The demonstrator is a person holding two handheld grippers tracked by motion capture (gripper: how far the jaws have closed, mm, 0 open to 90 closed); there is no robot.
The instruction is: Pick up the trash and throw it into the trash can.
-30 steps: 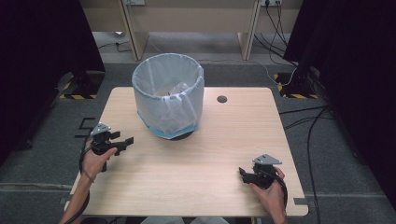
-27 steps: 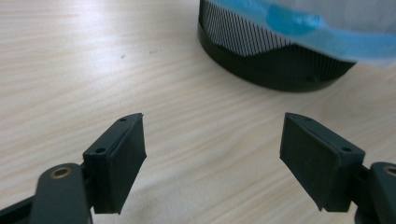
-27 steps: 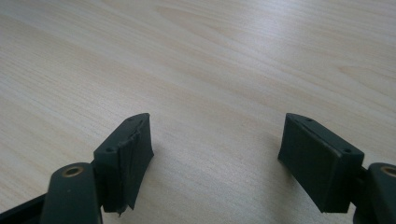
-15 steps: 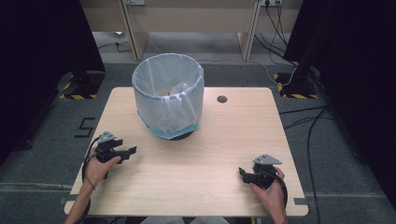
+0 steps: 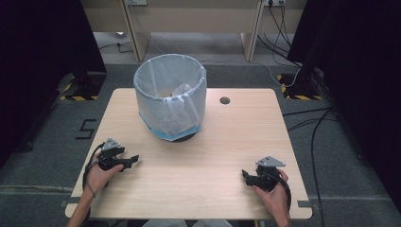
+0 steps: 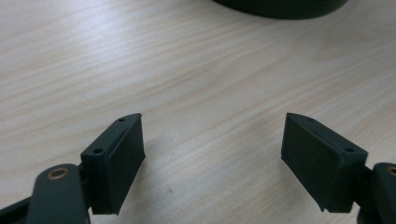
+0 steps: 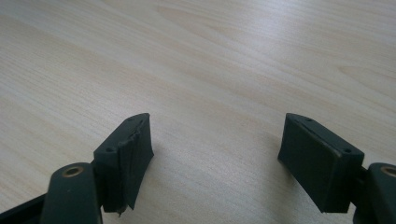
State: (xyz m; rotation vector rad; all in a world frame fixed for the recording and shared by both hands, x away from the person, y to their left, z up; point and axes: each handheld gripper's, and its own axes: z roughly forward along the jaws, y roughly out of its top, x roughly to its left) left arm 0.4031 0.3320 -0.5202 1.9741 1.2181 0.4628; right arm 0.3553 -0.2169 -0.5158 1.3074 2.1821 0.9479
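Two claws, left claw [image 6: 212,154] and right claw [image 7: 215,156], wide apart, empty, above bare table [image 5: 203,165].

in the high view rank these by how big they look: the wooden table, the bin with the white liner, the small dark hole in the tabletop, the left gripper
1. Light wooden table, clearly largest.
2. Round bin lined with a white plastic bag.
3. Black left gripper, held in the person's hand, jaws open.
4. Small dark round hole in the tabletop, smallest.
Nearness to the camera doesn't make any of these rankings unsure.
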